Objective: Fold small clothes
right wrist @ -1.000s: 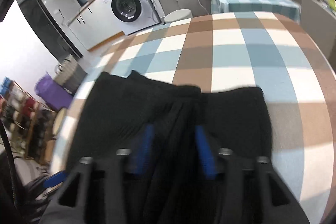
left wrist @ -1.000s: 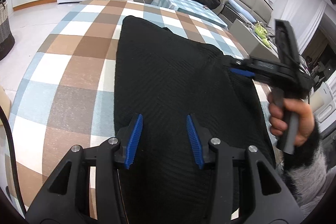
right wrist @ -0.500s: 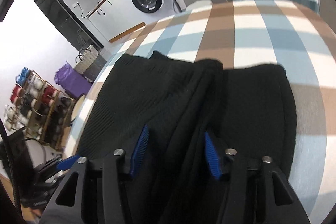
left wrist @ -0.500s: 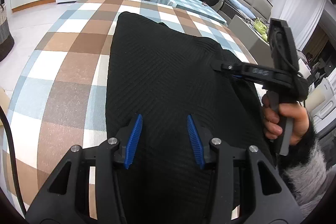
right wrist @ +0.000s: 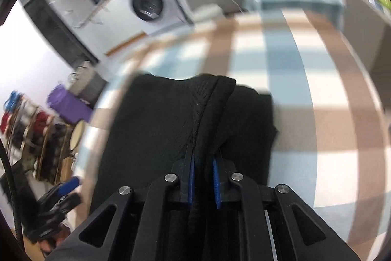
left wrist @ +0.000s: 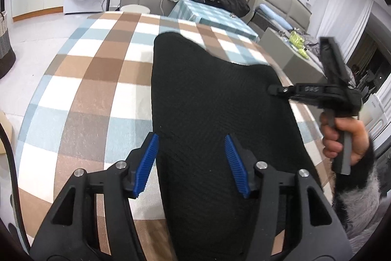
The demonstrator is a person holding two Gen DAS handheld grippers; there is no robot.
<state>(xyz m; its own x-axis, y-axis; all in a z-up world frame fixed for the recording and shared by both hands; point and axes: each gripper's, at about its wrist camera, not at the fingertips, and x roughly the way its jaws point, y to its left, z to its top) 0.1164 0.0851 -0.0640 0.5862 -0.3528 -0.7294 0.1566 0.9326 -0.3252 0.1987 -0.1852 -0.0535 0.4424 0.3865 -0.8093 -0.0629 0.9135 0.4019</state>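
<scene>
Your left wrist view is bright, evenly lit and sharp, with soft shadows. Your right wrist view smears with motion blur, worst at the far washer [right wrist: 147, 4] and left shelves [right wrist: 27, 129]. Both fisheyes bend the checked cloth [left wrist: 97, 70] and darken at the edges.

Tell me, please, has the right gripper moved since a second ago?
Yes. In the left wrist view the right gripper now sits lower against the grey sofa behind it, and its jaws are closing on a ridge of the black garment.
</scene>
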